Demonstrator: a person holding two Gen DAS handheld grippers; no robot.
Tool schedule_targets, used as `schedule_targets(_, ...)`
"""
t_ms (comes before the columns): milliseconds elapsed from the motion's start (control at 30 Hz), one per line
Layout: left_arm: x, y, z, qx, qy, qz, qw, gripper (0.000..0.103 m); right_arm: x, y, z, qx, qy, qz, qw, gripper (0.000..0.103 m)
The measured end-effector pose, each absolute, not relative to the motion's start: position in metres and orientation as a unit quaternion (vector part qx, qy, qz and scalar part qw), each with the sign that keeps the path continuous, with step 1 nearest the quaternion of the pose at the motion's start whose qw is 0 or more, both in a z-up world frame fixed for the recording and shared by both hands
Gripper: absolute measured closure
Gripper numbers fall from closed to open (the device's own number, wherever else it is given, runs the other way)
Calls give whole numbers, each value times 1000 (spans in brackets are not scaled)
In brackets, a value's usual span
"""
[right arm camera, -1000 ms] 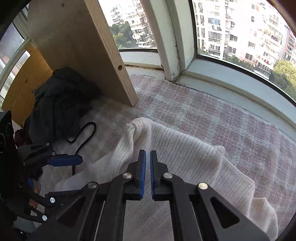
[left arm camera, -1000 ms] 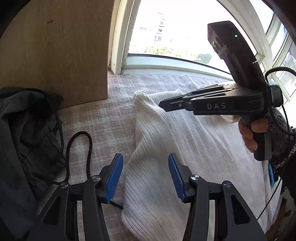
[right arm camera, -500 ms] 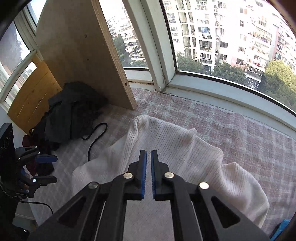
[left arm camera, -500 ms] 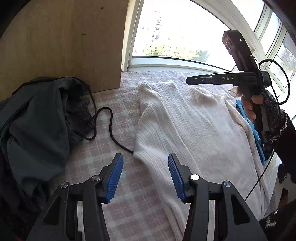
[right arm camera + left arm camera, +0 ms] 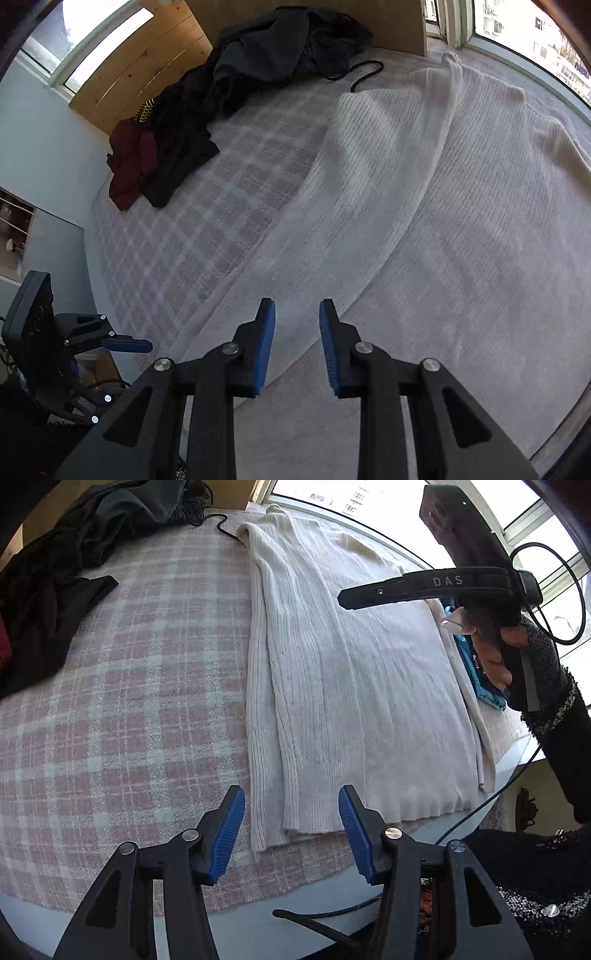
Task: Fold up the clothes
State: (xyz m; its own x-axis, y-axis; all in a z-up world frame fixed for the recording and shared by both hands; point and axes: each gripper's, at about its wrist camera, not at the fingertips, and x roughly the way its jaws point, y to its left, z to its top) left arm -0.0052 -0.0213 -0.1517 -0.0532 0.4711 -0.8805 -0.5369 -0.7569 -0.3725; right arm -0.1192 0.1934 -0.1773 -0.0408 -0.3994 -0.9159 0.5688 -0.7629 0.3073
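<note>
Cream sweater (image 5: 354, 686) lengthwise toward window

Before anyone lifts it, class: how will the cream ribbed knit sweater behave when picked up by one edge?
The cream ribbed knit sweater probably droops limply, since it already lies in soft folds. Its ribbed knit likely stretches and grips the pink checked blanket rather than sliding.

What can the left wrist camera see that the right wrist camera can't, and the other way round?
Only the left view shows the hand holding the right claw and a blue cloth past the sweater's far side. Only the right view shows the dark red garment and the wooden panel. Both share the cream ribbed sweater, laid flat on the pink checked cover, the dark clothes pile, a black cord and the open left claw.
</note>
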Motion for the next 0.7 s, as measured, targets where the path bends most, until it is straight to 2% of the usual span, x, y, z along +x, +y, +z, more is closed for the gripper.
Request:
schedule_targets(133,3,-9,-160,-572,40,755,317,52,-110,169,-198,639,125,-678,342,78)
schedule_targets(267,7,2,-167,-546,80,783,288,55,-141,179,-164,619,97,-709,322,78)
schedule_targets(300,9,3,-168,-541,81,787,286,58,-157,180,-154,615,89,-721,306,78)
schedule_targets(333,10,2,-169,-536,76,790,287,70,-174,176,-149,615,90,-730,285,74)
schedule_targets(367,10,2,-169,-532,71,792,289,74,-191,173,-143,614,90,-738,264,66)
schedule_targets(433,10,2,-169,-530,66,791,297,85,-223,155,-137,612,104,-749,232,61)
schedule_targets(500,11,2,-169,-528,60,790,304,89,-242,130,-141,613,127,-749,218,61)
schedule_targets(700,8,5,-162,-524,47,787,322,90,-281,83,-169,630,208,-733,152,61)
